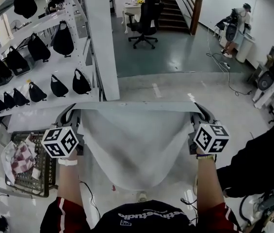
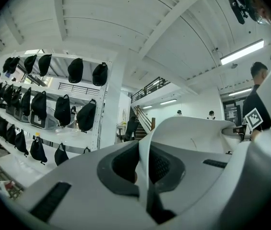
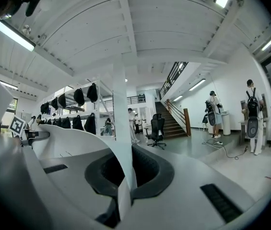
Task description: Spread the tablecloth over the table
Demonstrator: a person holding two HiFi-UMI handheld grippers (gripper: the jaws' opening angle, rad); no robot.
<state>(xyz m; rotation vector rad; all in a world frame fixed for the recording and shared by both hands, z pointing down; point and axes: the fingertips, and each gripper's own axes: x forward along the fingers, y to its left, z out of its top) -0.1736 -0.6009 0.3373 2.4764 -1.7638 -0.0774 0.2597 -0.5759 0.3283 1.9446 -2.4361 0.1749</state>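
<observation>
A white tablecloth hangs in the air between my two grippers, its top edge pulled taut and its middle sagging down toward me. My left gripper is shut on the cloth's left corner, my right gripper is shut on the right corner. In the left gripper view the tablecloth runs out from between the shut jaws to the right. In the right gripper view the tablecloth leaves the shut jaws and sweeps left. Both grippers point level, away from me. No table shows under the cloth.
White shelves with several black bags stand to the left, beside a white pillar. A wire basket with a checked cloth sits low on the left. A black office chair, stairs and people stand farther off; cables lie on the floor.
</observation>
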